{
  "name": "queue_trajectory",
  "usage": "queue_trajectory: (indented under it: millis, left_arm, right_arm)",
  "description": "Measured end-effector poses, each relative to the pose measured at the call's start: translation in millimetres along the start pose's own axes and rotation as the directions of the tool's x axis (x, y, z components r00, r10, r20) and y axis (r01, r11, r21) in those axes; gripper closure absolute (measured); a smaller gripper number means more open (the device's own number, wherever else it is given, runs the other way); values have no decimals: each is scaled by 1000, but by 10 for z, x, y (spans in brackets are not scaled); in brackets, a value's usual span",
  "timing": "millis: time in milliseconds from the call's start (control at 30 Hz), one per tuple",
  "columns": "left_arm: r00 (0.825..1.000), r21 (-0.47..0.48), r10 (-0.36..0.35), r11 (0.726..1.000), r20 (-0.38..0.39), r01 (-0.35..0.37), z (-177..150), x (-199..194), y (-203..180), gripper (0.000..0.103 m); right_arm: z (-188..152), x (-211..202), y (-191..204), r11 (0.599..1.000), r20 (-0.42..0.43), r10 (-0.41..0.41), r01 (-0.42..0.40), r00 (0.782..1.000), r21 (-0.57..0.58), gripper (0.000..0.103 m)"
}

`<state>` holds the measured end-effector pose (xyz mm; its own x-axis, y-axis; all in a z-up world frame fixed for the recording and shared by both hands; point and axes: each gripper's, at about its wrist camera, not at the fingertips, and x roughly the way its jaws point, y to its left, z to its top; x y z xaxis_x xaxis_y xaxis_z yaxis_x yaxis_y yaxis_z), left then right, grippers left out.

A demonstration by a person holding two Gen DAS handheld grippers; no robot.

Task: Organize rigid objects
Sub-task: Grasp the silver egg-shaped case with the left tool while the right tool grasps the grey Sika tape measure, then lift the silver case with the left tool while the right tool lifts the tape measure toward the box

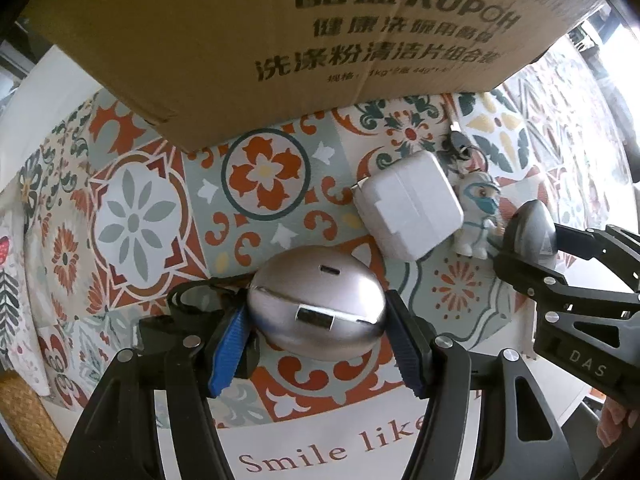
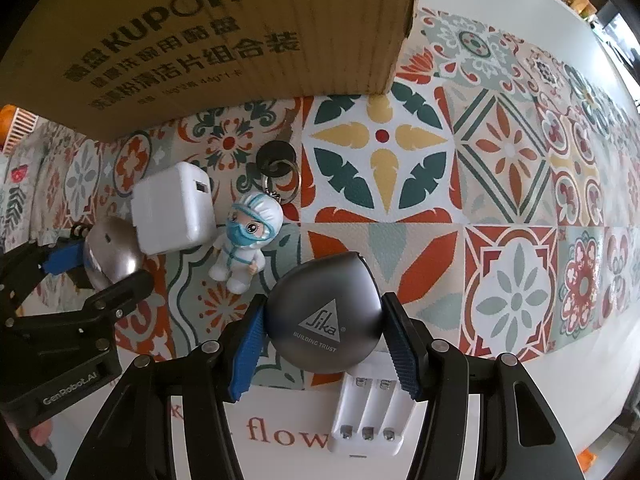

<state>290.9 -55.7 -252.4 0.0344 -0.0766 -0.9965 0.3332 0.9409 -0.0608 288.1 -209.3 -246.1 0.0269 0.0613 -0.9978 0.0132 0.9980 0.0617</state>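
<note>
My left gripper (image 1: 316, 320) is shut on a shiny silver oval case (image 1: 316, 308) and holds it over the patterned tablecloth; the case also shows at the left of the right wrist view (image 2: 114, 254). My right gripper (image 2: 322, 330) is shut on a dark grey rounded Sika case (image 2: 324, 316), which also shows at the right of the left wrist view (image 1: 530, 230). Between the grippers lie a white charger block (image 1: 408, 204) (image 2: 172, 212) and a small figurine keychain in a white suit and mask (image 2: 244, 244) (image 1: 480, 216).
A big cardboard box (image 1: 260, 40) (image 2: 200, 40) stands at the back, close behind the charger. A white battery holder (image 2: 370, 416) lies under my right gripper near the table's front edge. The patterned cloth (image 2: 500, 200) stretches to the right.
</note>
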Motion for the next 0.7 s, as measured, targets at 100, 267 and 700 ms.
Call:
queue_trajectory:
  millis: [100, 267, 700]
  left_arm:
    - [1000, -10, -10, 1000, 22, 10, -21, -91, 31, 39]
    - [997, -7, -3, 1000, 74, 4, -92, -267, 28, 39]
    - [974, -23, 18, 1000, 225, -13, -351, -745, -6, 39]
  right_arm:
    - [-42, -99, -18, 1000, 22, 5, -4, 1000, -1, 46]
    - [-100, -250, -29, 1000, 53, 10, -9, 999, -12, 46]
    - [-219, -861, -5, 999, 181, -1, 6, 984, -31, 46]
